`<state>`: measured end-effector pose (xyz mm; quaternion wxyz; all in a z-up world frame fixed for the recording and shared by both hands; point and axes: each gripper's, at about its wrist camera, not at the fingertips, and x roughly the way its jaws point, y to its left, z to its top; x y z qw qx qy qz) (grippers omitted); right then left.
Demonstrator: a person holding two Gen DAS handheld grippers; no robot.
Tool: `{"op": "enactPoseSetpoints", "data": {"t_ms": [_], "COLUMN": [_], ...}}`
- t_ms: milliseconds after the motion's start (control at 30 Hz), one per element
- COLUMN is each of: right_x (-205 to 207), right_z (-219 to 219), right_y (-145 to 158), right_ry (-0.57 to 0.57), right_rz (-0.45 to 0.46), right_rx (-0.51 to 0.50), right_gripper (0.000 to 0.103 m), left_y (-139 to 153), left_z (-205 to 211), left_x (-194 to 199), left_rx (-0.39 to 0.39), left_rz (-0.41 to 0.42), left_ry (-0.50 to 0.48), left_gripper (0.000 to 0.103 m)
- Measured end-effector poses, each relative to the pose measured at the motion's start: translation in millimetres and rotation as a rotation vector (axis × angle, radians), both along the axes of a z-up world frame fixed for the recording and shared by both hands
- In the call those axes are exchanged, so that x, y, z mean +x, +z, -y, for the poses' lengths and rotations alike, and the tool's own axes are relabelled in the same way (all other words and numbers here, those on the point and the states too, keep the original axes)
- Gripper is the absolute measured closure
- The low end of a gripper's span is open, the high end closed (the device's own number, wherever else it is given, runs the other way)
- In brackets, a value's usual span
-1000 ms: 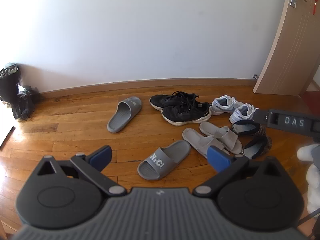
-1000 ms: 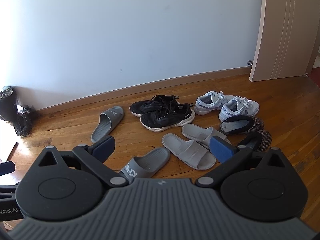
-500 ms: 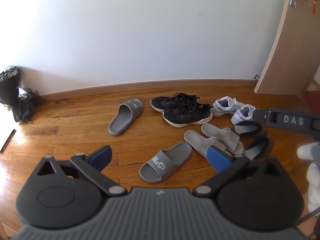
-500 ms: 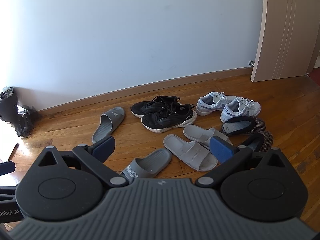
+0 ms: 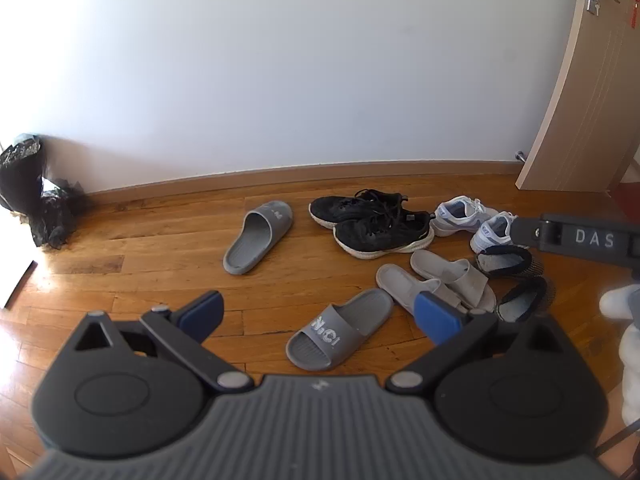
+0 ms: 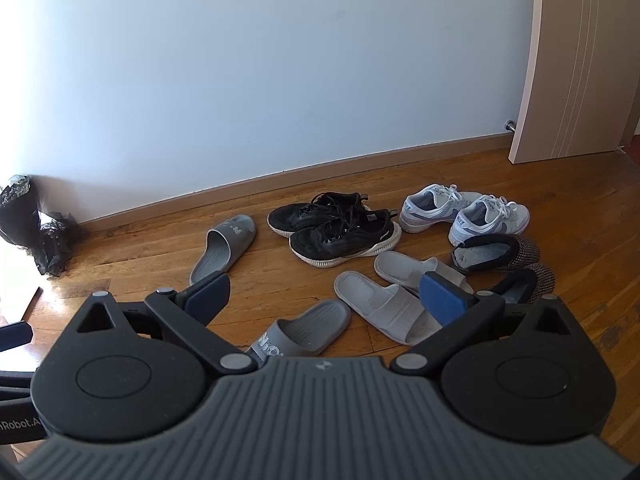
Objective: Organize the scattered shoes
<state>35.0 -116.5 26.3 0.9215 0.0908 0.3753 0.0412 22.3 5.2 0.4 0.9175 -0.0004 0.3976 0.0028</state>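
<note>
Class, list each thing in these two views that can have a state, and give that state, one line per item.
Left gripper: jaws open, empty.
Right gripper: jaws open, empty.
Dark grey slides: upright, split apart.
Light grey slides: side by side, angled.
Black sneakers: upright, overlapping.
White sneakers: upright, paired.
Knit slippers: together, tilted.
Door: open.

The floor was glossy varnished wood. The grey slides looked matt, rubbery and smooth; the black sneakers were cloth mesh. The slippers showed rough woven fabric.
</note>
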Motion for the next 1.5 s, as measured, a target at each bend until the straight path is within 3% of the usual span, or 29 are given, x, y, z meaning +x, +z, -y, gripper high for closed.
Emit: {"op": "enactPoseSetpoints", "data": {"t_ms": [500,1500], "right_x": [4,10], "right_z": [-1,-9], "right_y": [10,1], "right_ry": [0.009,0.017], "right_rz": [-0.013,-0.043], "right_rx": [0.007,0.029], "right_gripper": [0.001,0.001], "left_y": [-1,2], "left_z": [0,-15], "left_x": [0,9], "left_rx": [0.012,0.000], "left_rz": [0.002,0.019], "left_ry": [-0.002,-0.001], "left_gripper": [0.000,0.000]}}
